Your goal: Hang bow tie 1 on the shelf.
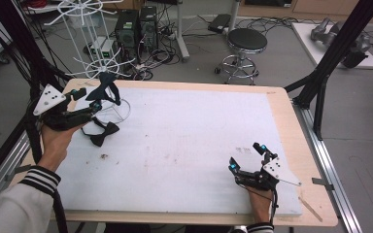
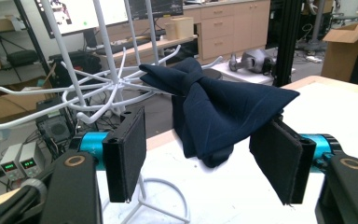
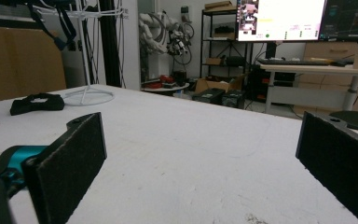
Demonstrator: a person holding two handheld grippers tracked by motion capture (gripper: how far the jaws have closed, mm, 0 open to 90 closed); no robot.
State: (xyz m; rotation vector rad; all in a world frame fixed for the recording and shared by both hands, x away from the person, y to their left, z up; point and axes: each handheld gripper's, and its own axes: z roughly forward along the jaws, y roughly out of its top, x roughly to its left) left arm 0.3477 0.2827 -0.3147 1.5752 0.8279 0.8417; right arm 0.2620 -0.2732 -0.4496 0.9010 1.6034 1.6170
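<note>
Table (image 1: pixel 291 104): wooden, carrying a white foam sheet (image 1: pixel 189 145).
Sheet: black bow tie (image 1: pixel 102 133) and rack base (image 1: pixel 111 110) sitting at ten o'clock.

Black claws (image 1: pixel 93 104) (image 1: pixel 246 156), teal joints, grey three-cornered plates, black cables; white sleeves, black-striped cuffs.

The navy bow tie (image 2: pixel 214 109) is seen to be of smooth, matt woven cloth, finely lined. The rack (image 2: pixel 107 88) is made of glossy white-coated wire. The table (image 1: pixel 291 121) is edged in pale wood and covered by a matt white sheet (image 1: pixel 184 141), faintly scuffed.
</note>
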